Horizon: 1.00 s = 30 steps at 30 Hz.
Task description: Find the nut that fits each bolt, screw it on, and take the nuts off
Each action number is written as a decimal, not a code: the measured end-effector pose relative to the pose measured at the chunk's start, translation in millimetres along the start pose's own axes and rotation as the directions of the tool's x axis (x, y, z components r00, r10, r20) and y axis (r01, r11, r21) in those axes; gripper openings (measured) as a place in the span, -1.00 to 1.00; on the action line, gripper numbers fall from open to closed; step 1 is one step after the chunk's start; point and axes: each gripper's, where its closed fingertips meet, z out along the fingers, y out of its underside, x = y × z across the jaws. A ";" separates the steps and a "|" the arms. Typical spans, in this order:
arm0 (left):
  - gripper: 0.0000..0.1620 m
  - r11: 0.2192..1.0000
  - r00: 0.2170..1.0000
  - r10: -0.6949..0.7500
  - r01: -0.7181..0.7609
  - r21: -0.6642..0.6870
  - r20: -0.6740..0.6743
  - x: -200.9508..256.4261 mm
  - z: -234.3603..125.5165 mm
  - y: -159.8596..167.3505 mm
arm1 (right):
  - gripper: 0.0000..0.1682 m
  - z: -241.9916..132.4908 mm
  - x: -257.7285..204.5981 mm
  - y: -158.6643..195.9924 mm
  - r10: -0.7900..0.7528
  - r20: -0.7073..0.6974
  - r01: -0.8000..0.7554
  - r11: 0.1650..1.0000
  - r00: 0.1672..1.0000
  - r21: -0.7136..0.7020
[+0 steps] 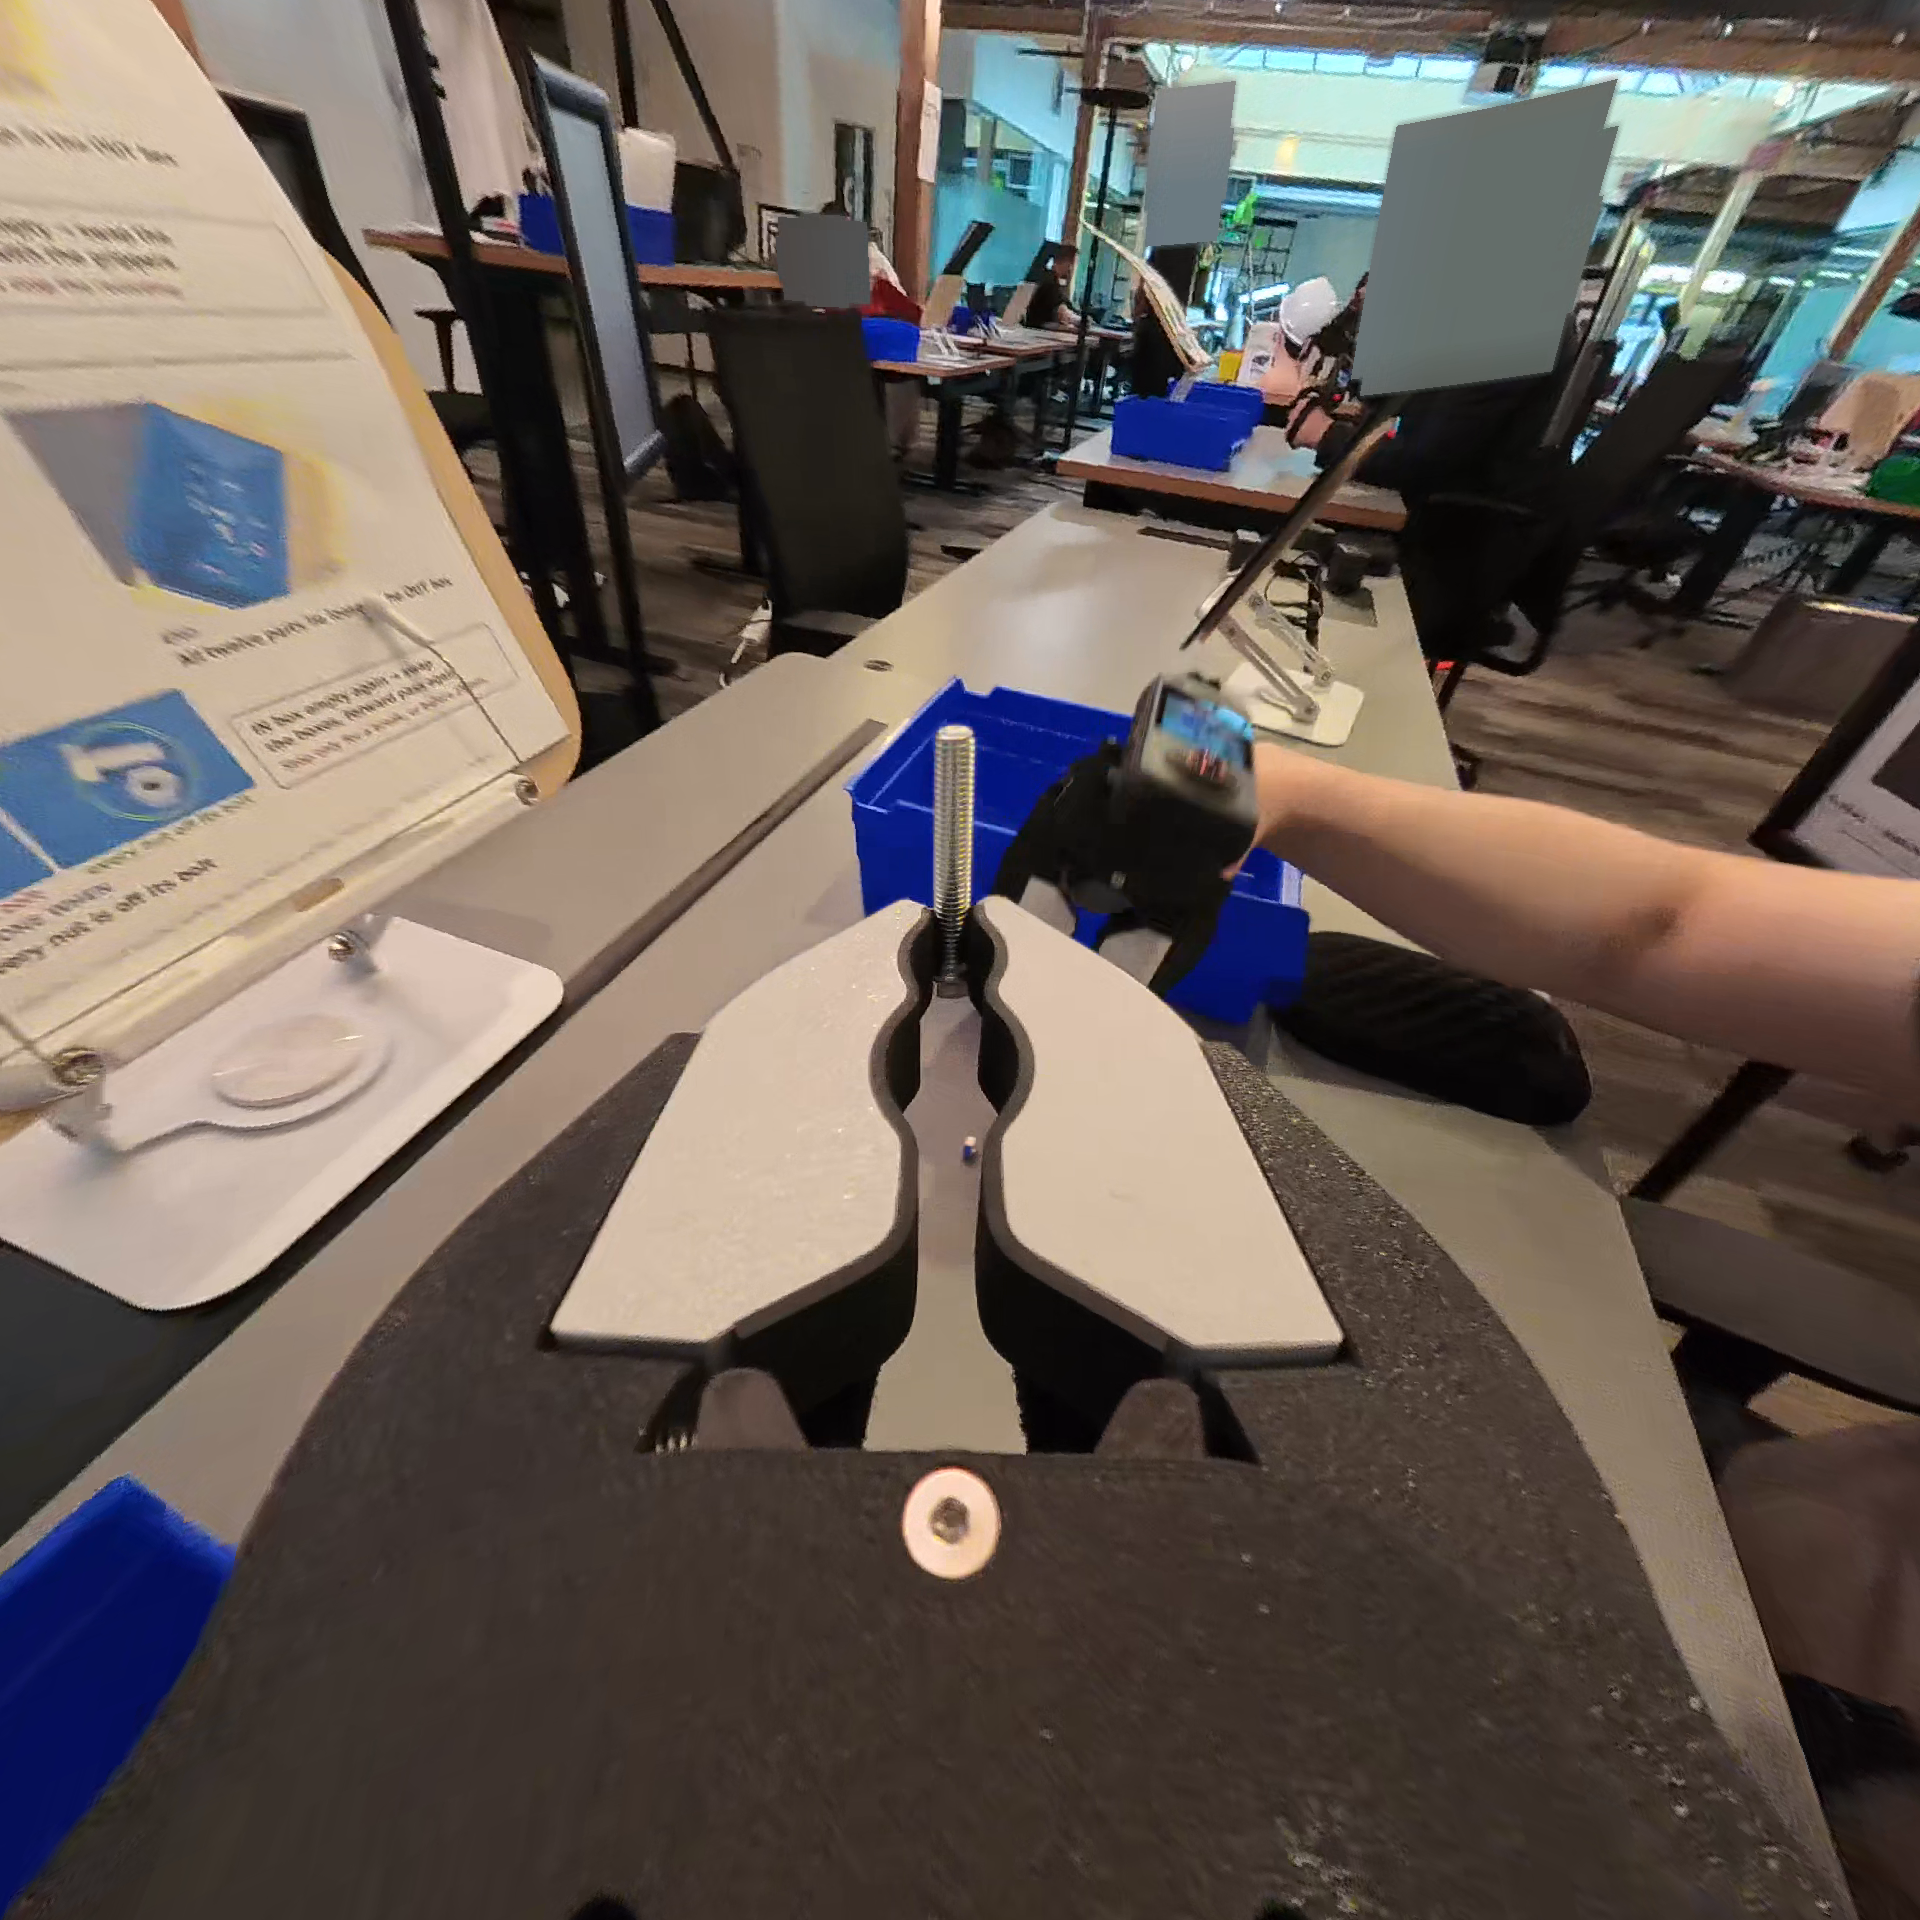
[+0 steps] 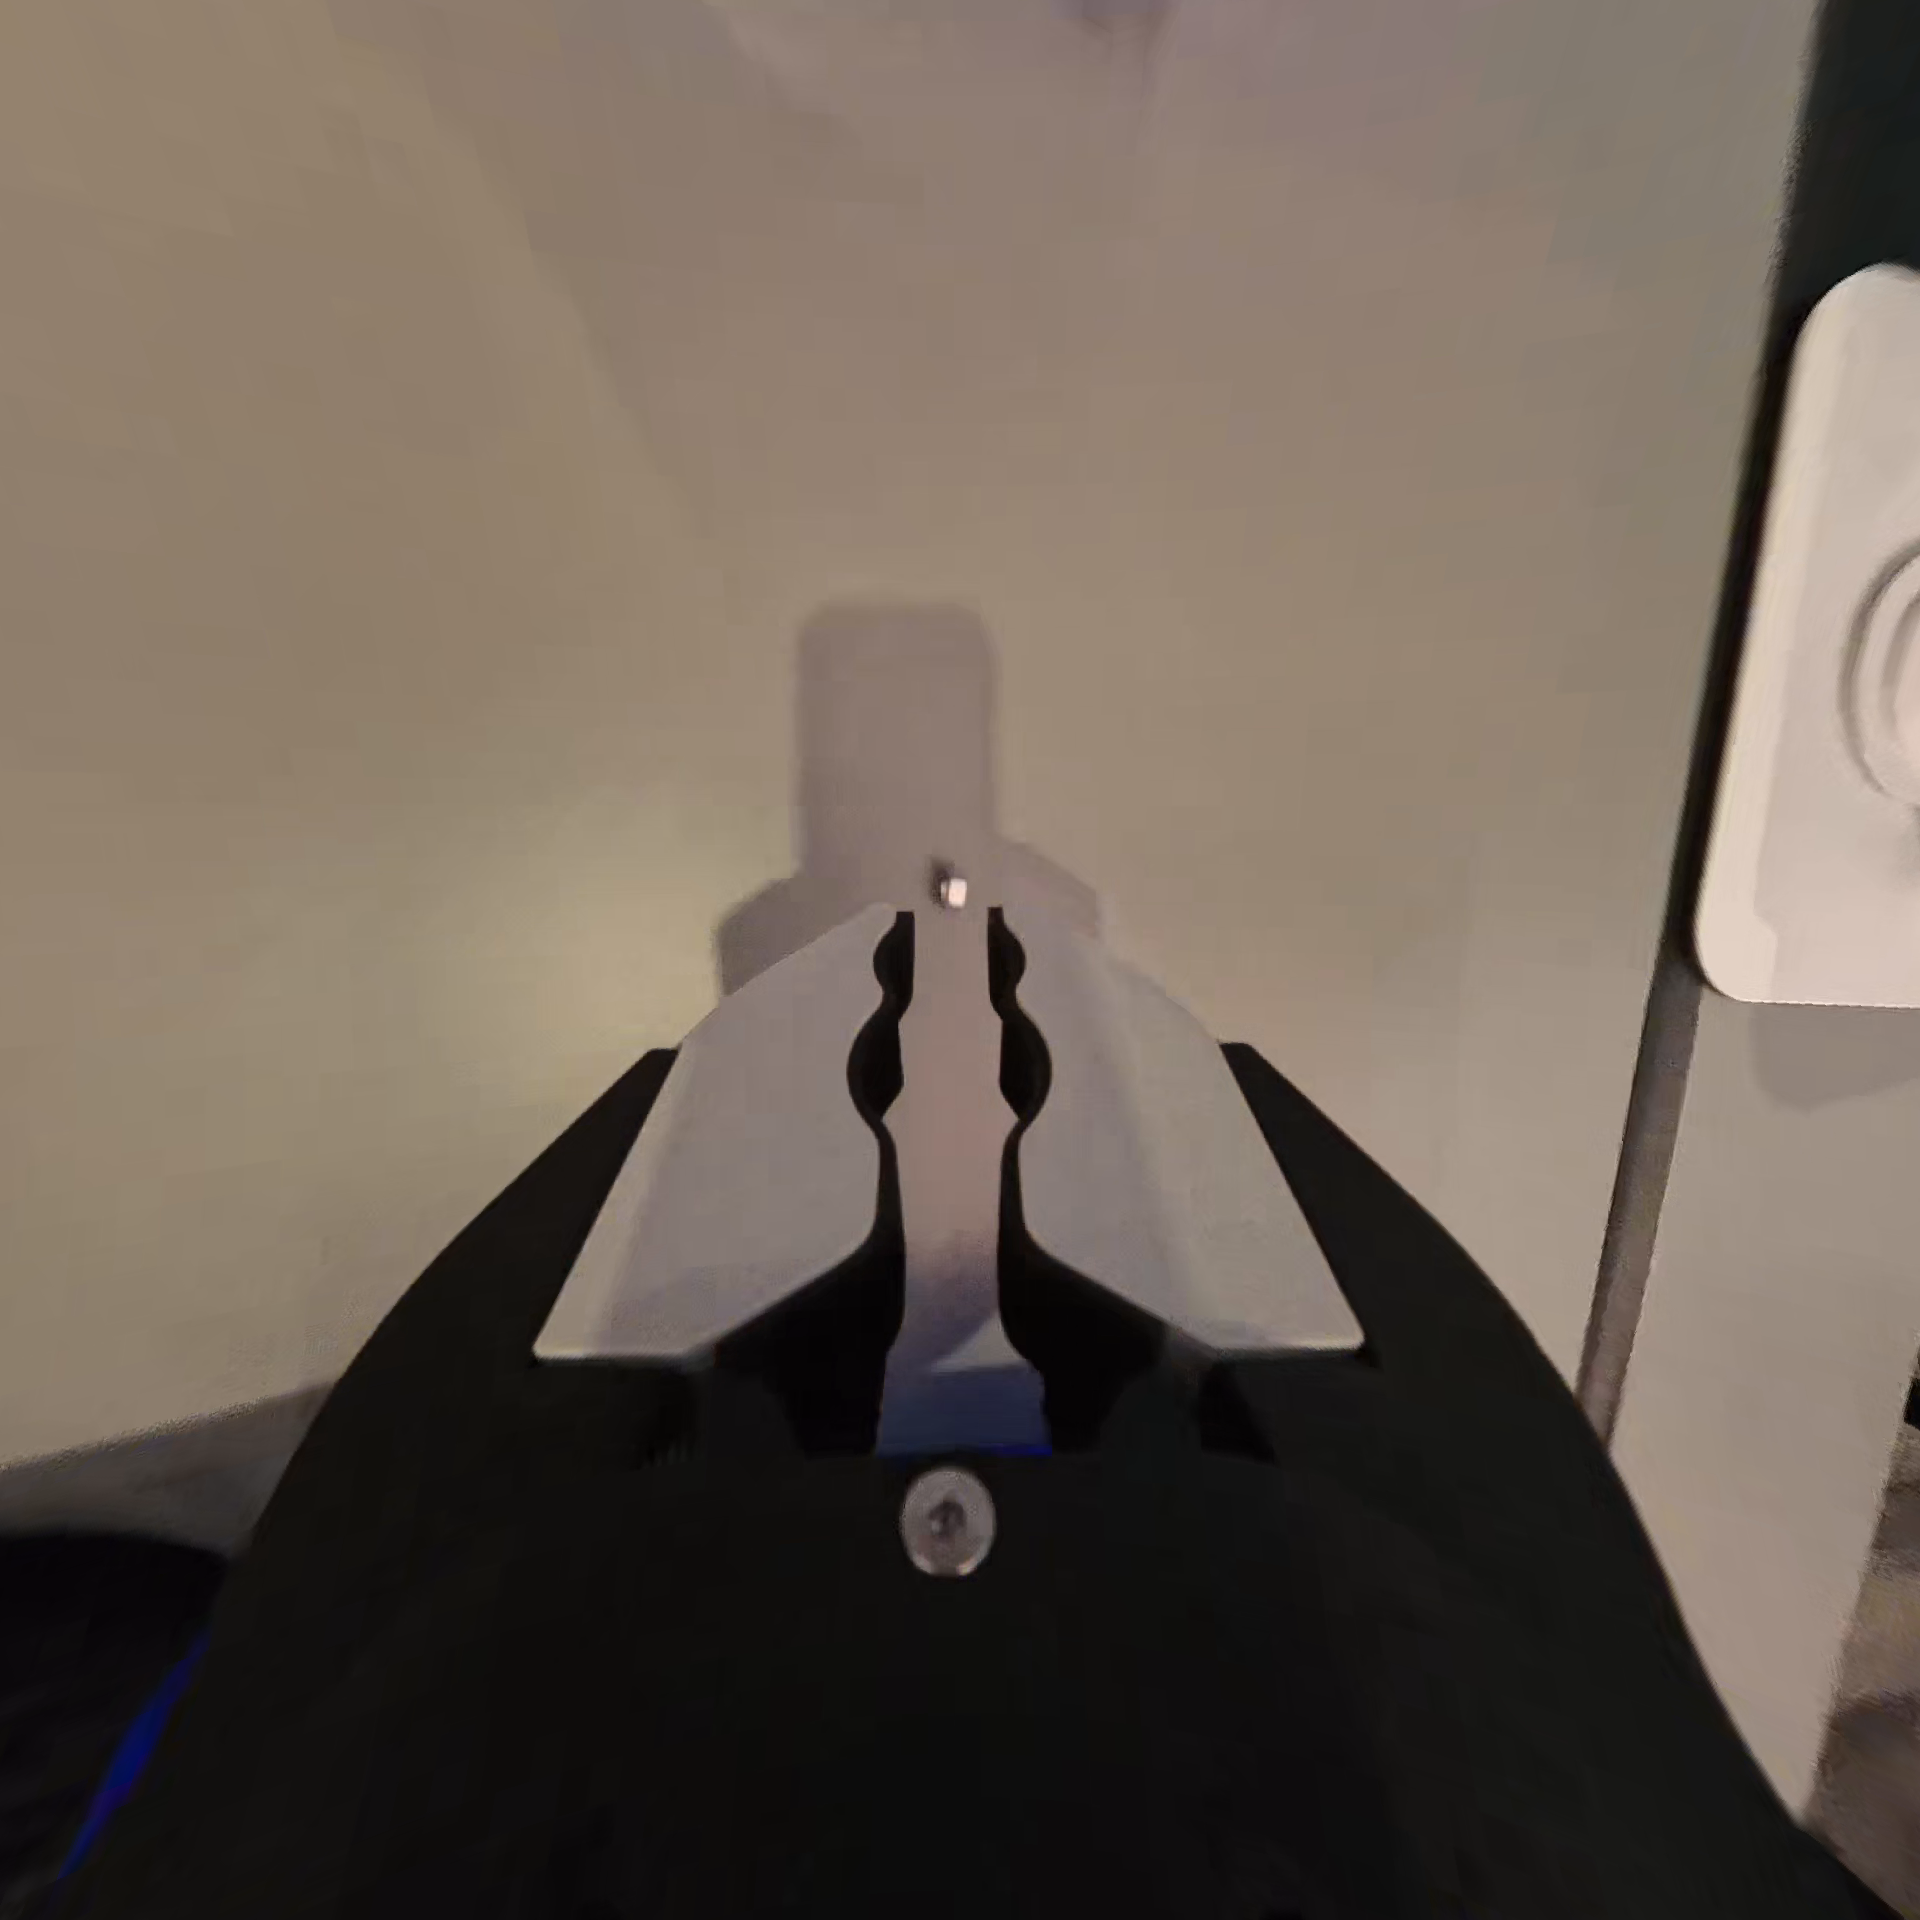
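In the left wrist view my left gripper [image 1: 951, 925] is shut on the head end of a long silver threaded bolt [image 1: 953, 810], which stands upright above the fingertips. No nut is on it. A tiny nut-like piece [image 1: 968, 1151] shows on the grey table [image 1: 665, 831] through the gap between the fingers. My right gripper [image 1: 1107, 925], held by a bare arm, hangs tips-down in front of a blue bin [image 1: 1039, 738]. In the right wrist view the right gripper [image 2: 948, 914] is slightly open and empty, with a small silver nut [image 2: 951, 890] lying on the table [image 2: 416, 623] just past its tips.
A clipboard with an instruction sheet [image 1: 208, 468] stands on a white stand base [image 1: 312, 1091] at the left; the base also shows in the right wrist view [image 2: 1829, 675]. Another blue bin corner [image 1: 94, 1621] is at the lower left. A black padded rest [image 1: 1434, 1023] lies right of the bin. Some 25 cm of space lies between my two pairs of fingers.
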 end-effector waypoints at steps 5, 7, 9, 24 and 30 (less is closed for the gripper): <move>-0.94 0.999 1.000 -0.009 0.009 0.045 -0.002 -0.7 -15.6 -11.7 | -0.85 29.8 -1.0 22.6 -0.014 0.072 0.027 0.984 0.997 -0.176; -0.94 0.999 1.000 -0.005 0.005 0.049 0.005 -1.9 -18.3 -13.2 | -0.86 38.0 0.9 25.3 0.008 0.068 0.004 0.983 0.998 -0.186; -0.94 0.999 1.000 -0.007 0.006 0.052 0.005 -2.1 -19.9 -14.4 | -0.86 43.8 1.0 25.8 0.021 0.068 -0.009 0.983 0.997 -0.184; -0.94 0.999 1.000 -0.011 0.012 0.050 -0.027 3.9 -18.1 -16.5 | -0.89 50.5 0.2 26.8 0.036 0.051 -0.024 0.976 0.998 -0.216; -0.94 0.999 0.999 -0.020 0.021 0.040 -0.031 2.3 -16.5 -14.0 | -0.89 50.5 1.2 25.1 0.058 0.059 -0.045 0.979 0.997 -0.198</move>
